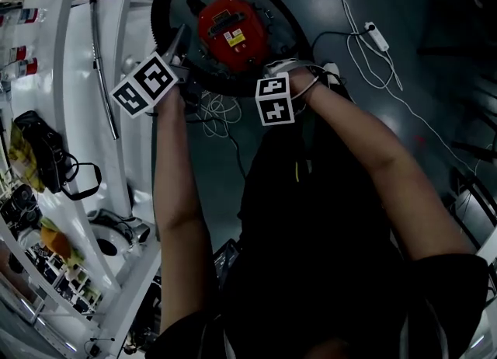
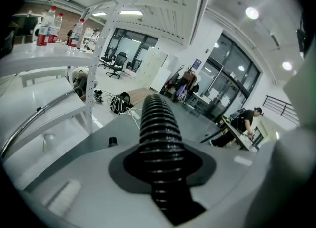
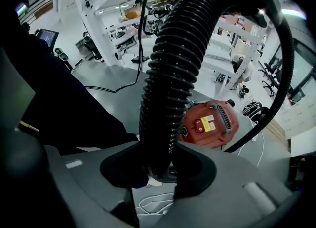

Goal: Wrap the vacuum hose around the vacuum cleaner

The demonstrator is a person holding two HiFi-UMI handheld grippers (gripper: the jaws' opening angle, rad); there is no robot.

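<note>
Noting surroundings first: the vacuum cleaner (image 1: 231, 33), a red body, is sitting on the dark floor, and I am placing everything else from it. A loose tangle of white cable (image 1: 221, 109) is lying on the floor just on the near side of the vacuum cleaner, between it and me. A white shelving rack (image 1: 58, 54) is crowding its left side, with a metal tube (image 1: 101, 70) leaning there. A white cord with a switch block (image 1: 377, 35) is trailing off to its right. The hose (image 1: 158, 9), black and ribbed, is arching around the far side of the vacuum cleaner, its long axis curving from the left flank over the top to the right flank. The left gripper (image 2: 160, 158) is clamping narrowly on the hose beside the vacuum cleaner's left, the hose pointing straight away from the jaws. The right gripper (image 3: 160, 168) is gripping the hose at a wider set, close to the vacuum cleaner's near right; there the hose is rising out of the jaws and bending over above the red body.
</note>
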